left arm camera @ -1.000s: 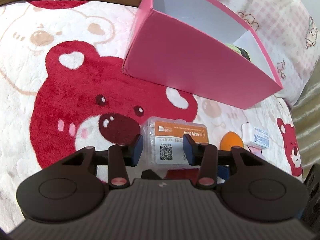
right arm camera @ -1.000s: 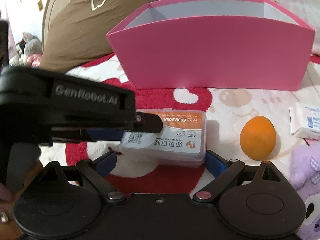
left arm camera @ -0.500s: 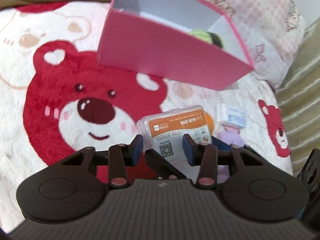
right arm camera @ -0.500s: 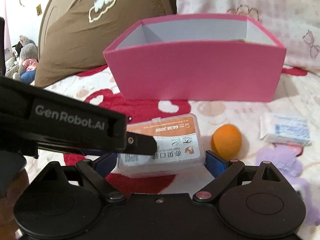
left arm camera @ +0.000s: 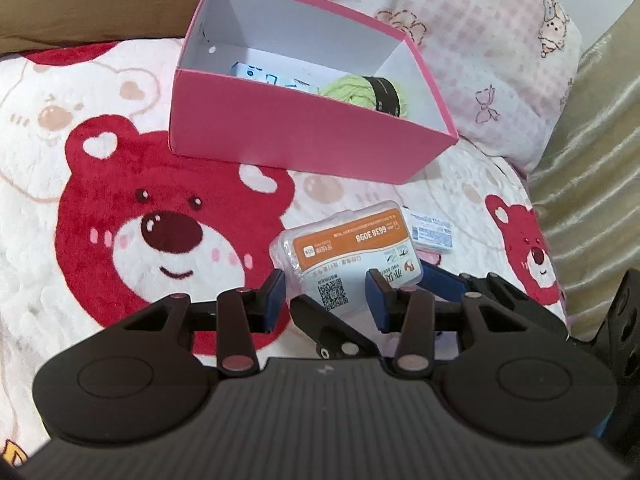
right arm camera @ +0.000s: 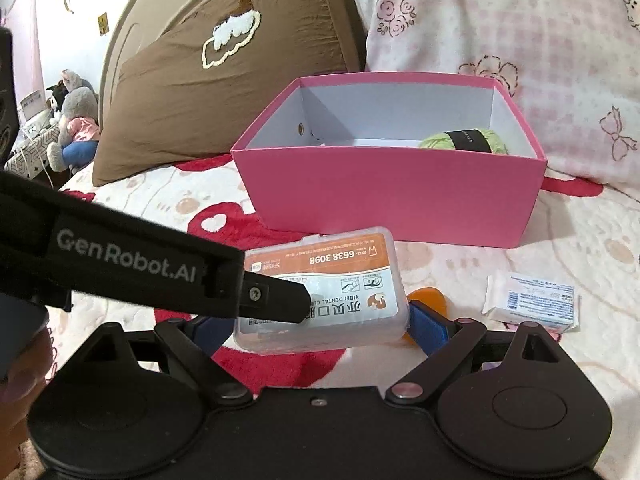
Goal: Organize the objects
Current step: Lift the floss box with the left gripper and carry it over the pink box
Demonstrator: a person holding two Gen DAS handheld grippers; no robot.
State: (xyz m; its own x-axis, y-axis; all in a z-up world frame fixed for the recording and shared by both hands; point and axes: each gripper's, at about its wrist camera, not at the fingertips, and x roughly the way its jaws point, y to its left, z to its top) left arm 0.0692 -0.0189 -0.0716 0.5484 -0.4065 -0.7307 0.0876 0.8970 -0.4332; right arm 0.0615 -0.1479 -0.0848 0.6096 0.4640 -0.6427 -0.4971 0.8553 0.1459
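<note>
A clear plastic box (left arm camera: 348, 248) with an orange and white label hangs above the bear blanket (left arm camera: 120, 208). My left gripper (left arm camera: 326, 298) is shut on its near end. In the right wrist view one of the left gripper's black fingers (right arm camera: 276, 300) lies across the plastic box's (right arm camera: 332, 276) label. My right gripper (right arm camera: 320, 330) is shut on the box's two short ends with its blue pads. The open pink box (left arm camera: 300, 136) stands beyond, also in the right view (right arm camera: 384, 196). It holds green yarn (right arm camera: 464, 140) and a white packet (left arm camera: 256, 74).
An orange round thing (right arm camera: 430, 294) peeks out behind the held box. A white tissue packet (right arm camera: 532, 300) lies on the blanket to the right. A brown pillow (right arm camera: 224, 80) and a pink checked pillow (right arm camera: 520, 40) stand behind the pink box. Plush toys (right arm camera: 72, 120) sit far left.
Both grippers have risen together with the plastic box, lifting it off the blanket. The pink box now sits lower and smaller in view, and its inside shows.
</note>
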